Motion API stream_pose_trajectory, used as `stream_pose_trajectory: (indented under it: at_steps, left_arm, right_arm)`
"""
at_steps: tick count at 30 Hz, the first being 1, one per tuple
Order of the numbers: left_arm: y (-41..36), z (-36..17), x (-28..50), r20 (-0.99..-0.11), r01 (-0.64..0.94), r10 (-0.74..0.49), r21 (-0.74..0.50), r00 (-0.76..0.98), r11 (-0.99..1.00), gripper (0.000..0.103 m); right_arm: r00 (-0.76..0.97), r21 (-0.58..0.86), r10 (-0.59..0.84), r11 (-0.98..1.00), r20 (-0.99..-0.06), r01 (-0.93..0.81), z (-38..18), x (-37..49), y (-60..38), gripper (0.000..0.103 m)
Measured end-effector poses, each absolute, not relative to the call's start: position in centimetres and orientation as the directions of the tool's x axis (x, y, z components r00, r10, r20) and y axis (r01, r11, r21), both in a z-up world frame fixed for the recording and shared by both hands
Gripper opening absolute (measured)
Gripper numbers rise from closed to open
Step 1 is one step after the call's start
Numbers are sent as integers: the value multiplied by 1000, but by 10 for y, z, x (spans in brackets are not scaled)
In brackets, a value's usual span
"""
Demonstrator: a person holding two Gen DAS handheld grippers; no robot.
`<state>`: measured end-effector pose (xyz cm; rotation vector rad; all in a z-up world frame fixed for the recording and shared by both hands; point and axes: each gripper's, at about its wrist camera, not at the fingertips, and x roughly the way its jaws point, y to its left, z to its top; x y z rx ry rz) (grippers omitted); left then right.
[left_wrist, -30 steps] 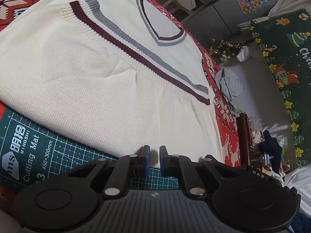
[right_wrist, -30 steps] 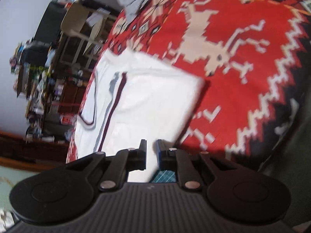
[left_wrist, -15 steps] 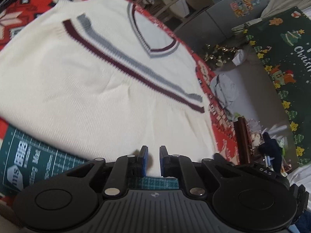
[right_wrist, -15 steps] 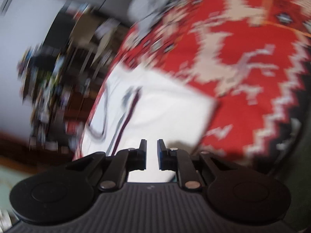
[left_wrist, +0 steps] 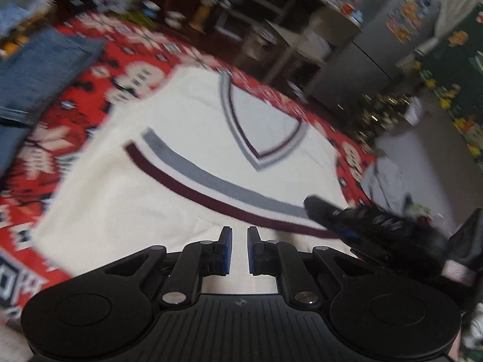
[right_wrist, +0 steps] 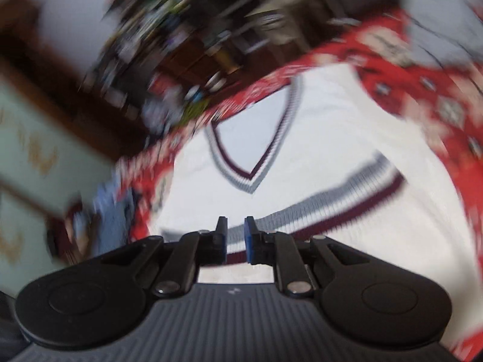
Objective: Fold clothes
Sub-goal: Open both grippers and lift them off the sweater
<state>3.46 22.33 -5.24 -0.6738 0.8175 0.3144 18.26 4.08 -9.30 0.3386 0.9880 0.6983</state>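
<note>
Both grippers are black, ribbed plastic bodies with round side discs, silver screws and blue-padded fingers [left_wrist: 225, 249].

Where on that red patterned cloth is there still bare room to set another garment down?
Bare red cloth shows between the cream sweater and the folded blue garment, and again right of the sweater in the right wrist view. The far edge is crowded with shelves and clutter. The near side is taken by the claws.
</note>
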Motion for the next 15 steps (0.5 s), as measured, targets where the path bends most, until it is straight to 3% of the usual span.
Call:
stream_pose_trajectory:
  at_steps: [4, 6, 7, 12, 15]
  left_arm:
    - [208, -50, 46, -721, -501, -3, -484, 693, 718, 6]
    - [201, -62, 56, -711, -482, -49, -524, 701, 702, 6]
    - [197, -67, 58, -697, -461, -61, -534, 714, 709, 6]
    - [203, -89, 38, -574, -375, -105, -651, 812, 660, 6]
    - [218, -97, 7, -591, -428, -146, -712, 793, 556, 5]
  right_arm:
    - [324, 469, 625, 764, -710, -443, -93, 171, 41, 14]
    - [330, 444, 608, 773, -723, -452, -88, 160, 35, 19]
    - [343, 434, 600, 780, -723, -450, -85, 153, 31, 24]
    - [512, 341, 534, 838, -673, -426, -69, 122, 6, 24]
    - [559, 344, 510, 859, -654, -380, -58, 106, -4, 25]
